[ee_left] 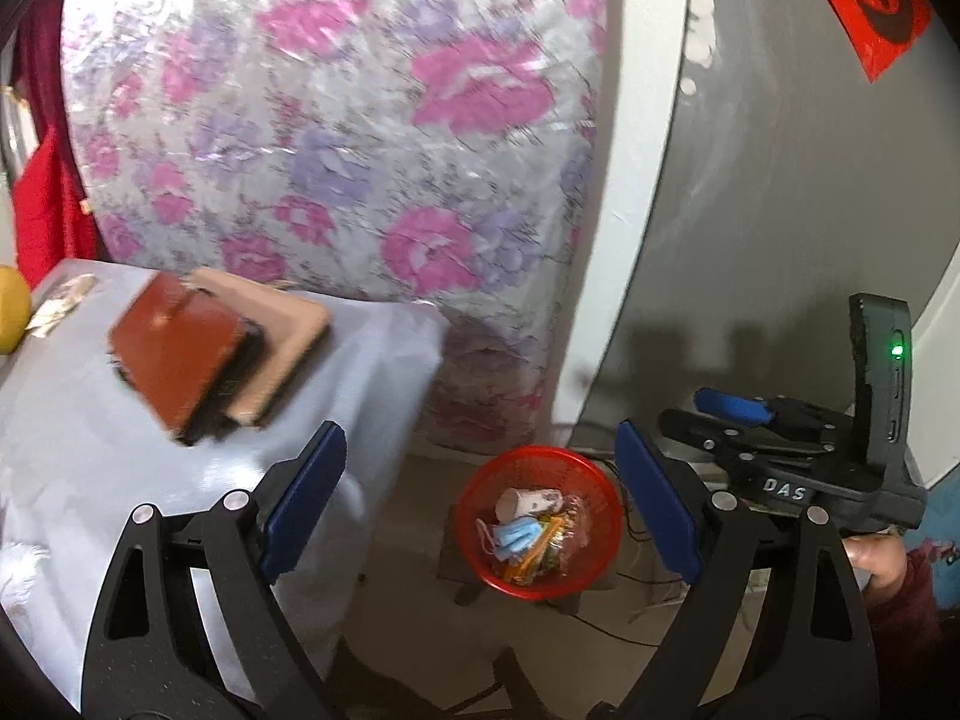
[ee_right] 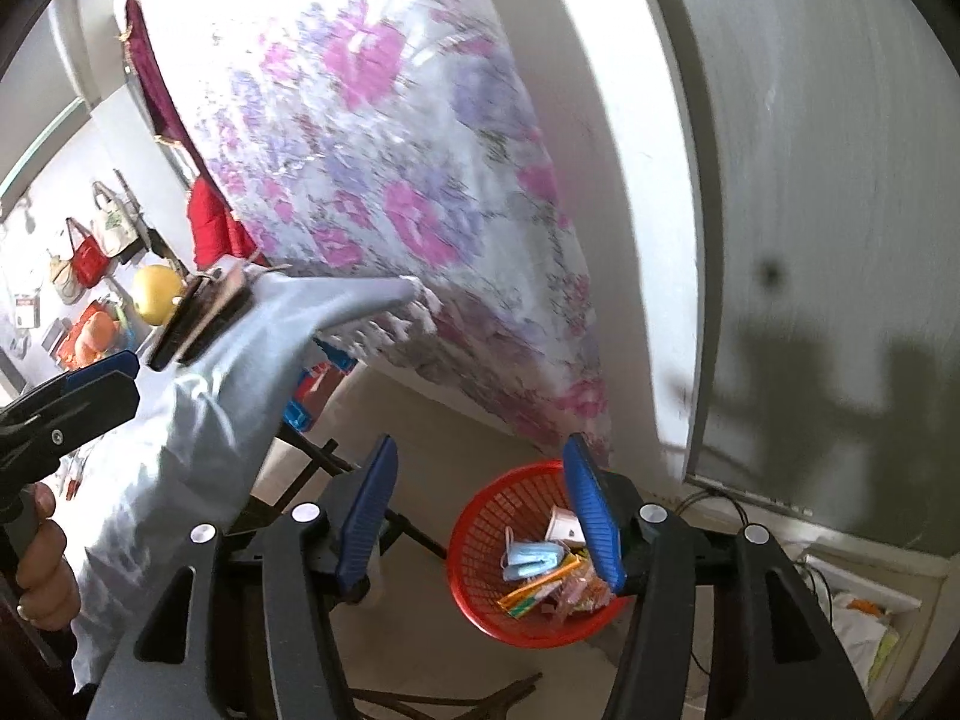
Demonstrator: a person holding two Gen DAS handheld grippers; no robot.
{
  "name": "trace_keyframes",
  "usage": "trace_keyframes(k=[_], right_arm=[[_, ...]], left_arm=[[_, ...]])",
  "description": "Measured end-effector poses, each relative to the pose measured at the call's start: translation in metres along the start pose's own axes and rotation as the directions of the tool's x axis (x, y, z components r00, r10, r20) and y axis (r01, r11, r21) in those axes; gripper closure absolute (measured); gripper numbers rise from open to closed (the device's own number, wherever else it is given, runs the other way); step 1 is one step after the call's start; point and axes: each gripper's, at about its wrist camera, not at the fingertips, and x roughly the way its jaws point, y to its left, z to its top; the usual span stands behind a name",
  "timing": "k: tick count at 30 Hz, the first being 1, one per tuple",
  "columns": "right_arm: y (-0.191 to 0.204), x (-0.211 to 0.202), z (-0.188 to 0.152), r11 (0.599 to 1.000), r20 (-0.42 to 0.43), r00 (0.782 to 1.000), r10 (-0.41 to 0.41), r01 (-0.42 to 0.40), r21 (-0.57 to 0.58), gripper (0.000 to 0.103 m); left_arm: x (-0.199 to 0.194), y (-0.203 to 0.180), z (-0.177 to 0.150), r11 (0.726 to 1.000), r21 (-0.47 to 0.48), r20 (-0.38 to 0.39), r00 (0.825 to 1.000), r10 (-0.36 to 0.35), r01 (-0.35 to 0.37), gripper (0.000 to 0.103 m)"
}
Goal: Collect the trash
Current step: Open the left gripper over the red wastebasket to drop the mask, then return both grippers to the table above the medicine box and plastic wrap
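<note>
The round red plastic mesh basket (ee_left: 537, 525) stands low on the floor, just right of the draped surface and near the foot of the flowered mattress leaning on the wall. It already holds a white paper cup (ee_left: 528, 503), a crumpled blue face mask (ee_left: 516, 540) and a heap of bright yellow and orange wrappers (ee_left: 555, 546), so most of the collecting looks done. Neither tool carries anything: the left gripper (ee_left: 480, 510) has its blue fingers (ee_left: 306, 498) spread wide with only air between them, and the right gripper (ee_right: 480, 516) has its fingers apart too, less widely, also bare. No loose rubbish shows on the floor around the basket. What may be left is on the surface covered in pale grey-blue cloth (ee_left: 180, 450): some pale crumpled scraps (ee_left: 60, 303) lie at its far left edge beside a yellow round fruit (ee_left: 9, 309), though blur hides whether they are trash

Only the left wrist view shows those scraps and the flat tops of the brown book (ee_left: 174, 354) and tan pad (ee_left: 282, 348) stacked on the cloth. Only the right wrist view shows the wall of hanging bags far left, the folding legs under the surface, and the white bin with paper at the near right
</note>
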Motion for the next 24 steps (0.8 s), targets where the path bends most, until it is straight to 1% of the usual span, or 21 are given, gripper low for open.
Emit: trace_keyframes(k=[4,7,10,13,15,17,21,22,24], right_arm=[[0.017,-0.007,0.004,0.999,0.021,1.000,0.015,-0.014,-0.031,0.037],[0.029,-0.012,0.005,0.998,0.031,0.999,0.031,-0.029,-0.053,0.032],[0.043,-0.013,0.006,0.996,0.029,0.998,0.052,-0.050,-0.072,0.030],[0.061,-0.010,0.007,0.992,0.016,0.997,0.075,-0.073,-0.101,0.028],[0.073,-0.009,0.006,0.989,0.007,0.996,0.087,-0.085,-0.121,0.027],[0.089,-0.007,0.006,0.984,-0.003,0.995,0.103,-0.102,-0.147,0.025],[0.119,-0.005,0.006,0.973,-0.020,0.990,0.136,-0.137,-0.187,0.023],[0.129,-0.005,0.006,0.968,-0.025,0.989,0.147,-0.149,-0.200,0.023],[0.145,-0.005,0.006,0.961,-0.035,0.986,0.163,-0.166,-0.220,0.021]], left_arm=[[-0.021,0.019,-0.004,0.998,-0.039,0.036,0.998,0.043,-0.042,0.011],[-0.038,0.037,-0.010,0.994,-0.068,0.053,0.994,0.091,-0.087,0.010],[-0.057,0.066,-0.021,0.982,-0.116,0.065,0.985,0.157,-0.149,0.009],[-0.072,0.093,-0.033,0.966,-0.163,0.057,0.976,0.210,-0.198,0.008],[-0.083,0.117,-0.044,0.950,-0.200,0.044,0.966,0.253,-0.240,0.008],[-0.094,0.140,-0.055,0.929,-0.234,0.031,0.953,0.302,-0.287,0.008],[-0.119,0.186,-0.076,0.878,-0.301,0.000,0.921,0.390,-0.372,0.008],[-0.126,0.198,-0.082,0.862,-0.320,-0.009,0.910,0.414,-0.394,0.008],[-0.141,0.223,-0.094,0.821,-0.356,-0.028,0.883,0.468,-0.446,0.007]])
